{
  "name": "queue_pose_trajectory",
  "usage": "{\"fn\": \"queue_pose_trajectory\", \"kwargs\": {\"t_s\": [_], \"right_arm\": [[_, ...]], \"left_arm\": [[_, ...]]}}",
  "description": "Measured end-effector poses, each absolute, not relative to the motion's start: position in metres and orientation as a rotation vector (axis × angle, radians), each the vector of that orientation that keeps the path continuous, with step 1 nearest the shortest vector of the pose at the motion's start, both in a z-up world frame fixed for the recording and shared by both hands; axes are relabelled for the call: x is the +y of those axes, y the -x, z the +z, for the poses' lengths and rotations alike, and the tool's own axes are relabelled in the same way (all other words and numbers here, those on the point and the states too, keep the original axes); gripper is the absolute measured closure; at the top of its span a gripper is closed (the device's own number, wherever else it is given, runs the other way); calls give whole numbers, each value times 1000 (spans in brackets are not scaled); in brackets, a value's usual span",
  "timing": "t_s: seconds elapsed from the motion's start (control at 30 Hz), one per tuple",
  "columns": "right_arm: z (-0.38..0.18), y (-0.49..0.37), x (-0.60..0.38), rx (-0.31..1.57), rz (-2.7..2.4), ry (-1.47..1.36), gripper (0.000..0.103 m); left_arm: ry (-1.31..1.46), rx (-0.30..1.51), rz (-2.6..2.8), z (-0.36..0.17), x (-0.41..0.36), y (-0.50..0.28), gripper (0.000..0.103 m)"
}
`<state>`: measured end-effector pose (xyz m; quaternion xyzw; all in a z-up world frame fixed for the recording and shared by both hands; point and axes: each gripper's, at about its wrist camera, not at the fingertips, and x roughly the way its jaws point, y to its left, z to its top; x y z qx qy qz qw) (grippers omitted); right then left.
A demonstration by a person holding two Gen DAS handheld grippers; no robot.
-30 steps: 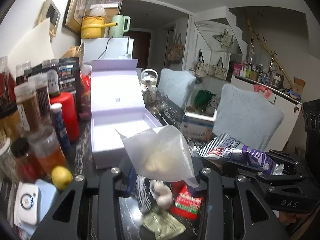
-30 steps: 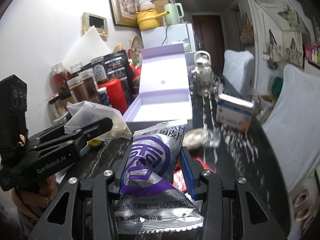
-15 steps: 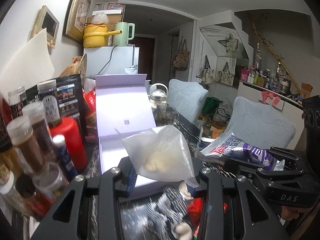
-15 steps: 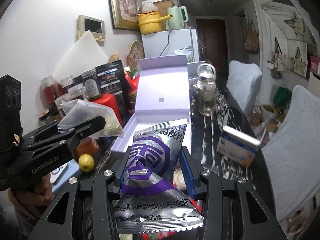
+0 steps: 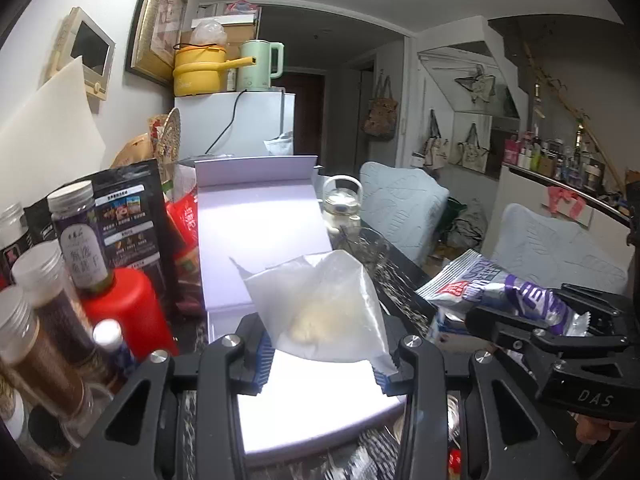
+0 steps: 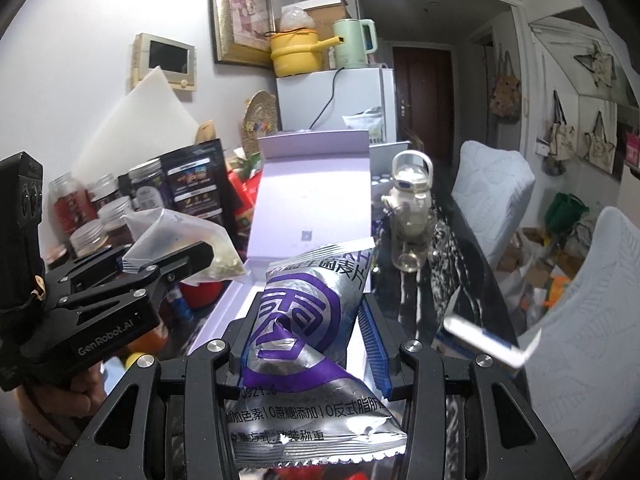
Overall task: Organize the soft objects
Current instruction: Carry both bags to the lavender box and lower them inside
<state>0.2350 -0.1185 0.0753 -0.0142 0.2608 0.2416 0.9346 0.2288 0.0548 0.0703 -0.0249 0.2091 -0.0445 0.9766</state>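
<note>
left gripper (image 5: pixel 324 360) clenched on clear plastic pouch (image 5: pixel 320 308), held above open lilac box (image 5: pixel 260 236), right gripper (image 6: pixel 308 344) grasping silver-purple snack packet (image 6: pixel 304 320) just beside, over the same box

left gripper (image 6: pixel 168 268) body: "GenRobot.AI" in white letters along its black side, read in the right wrist view.
right gripper (image 5: pixel 556 332) body: "DAS" in pale raised letters on its black side, read in the left wrist view.
silver and purple snack packet (image 6: pixel 304 320): a large purple round emblem with a stylised character; below it the digits "0921.6", partly cut off; then a line of Chinese print, "0蔗糖添加" and "0反式脂肪" among it; the last line is too blurred to read.
jar label (image 5: pixel 82 252): dark with pale Chinese characters, too small to read.
black pouch (image 5: pixel 128 216): small print, unreadable.
</note>
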Motion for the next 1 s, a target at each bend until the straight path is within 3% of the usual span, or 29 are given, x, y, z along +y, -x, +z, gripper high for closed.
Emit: {"fn": "queue_pose_trajectory", "kwargs": {"t_s": [0.53, 1.0], "right_arm": [[83, -336, -109, 530, 444, -43, 59], [31, -382, -78, 664, 415, 11, 59]], "left_arm": [[84, 423, 14, 72, 84, -319, 64], [-5, 583, 74, 25, 82, -368, 64]]}}
